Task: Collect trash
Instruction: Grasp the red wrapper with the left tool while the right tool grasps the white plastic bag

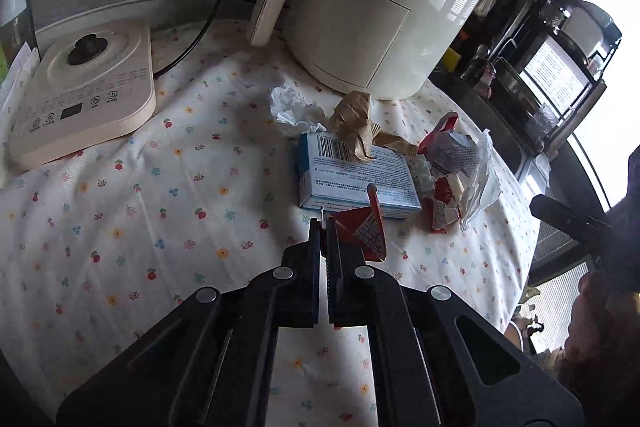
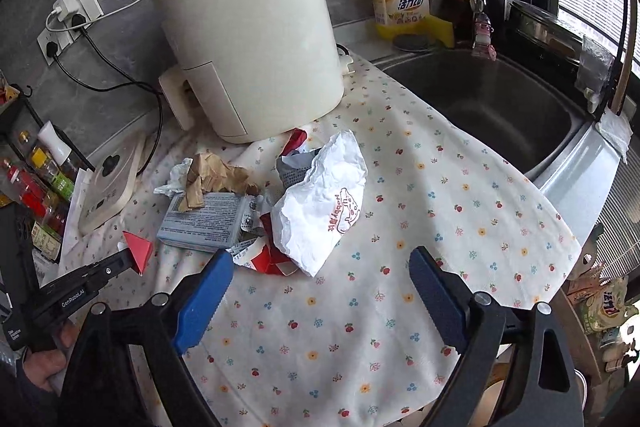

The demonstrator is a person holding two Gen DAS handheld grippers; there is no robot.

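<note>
left gripper [image 1: 323,227] pinches creased red wrapper [image 1: 366,229].

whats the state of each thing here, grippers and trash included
left hand-held gripper: shut on the red paper scrap, lifted off the cloth
right hand-held gripper: open, holding nothing
blue box: lying flat, brown paper partly on it
brown paper: crumpled
white tissue: crumpled, on the cloth
white paper bag: crumpled, lying on the pile
air fryer: upright, drawer closed
sink: no water seen in it
</note>
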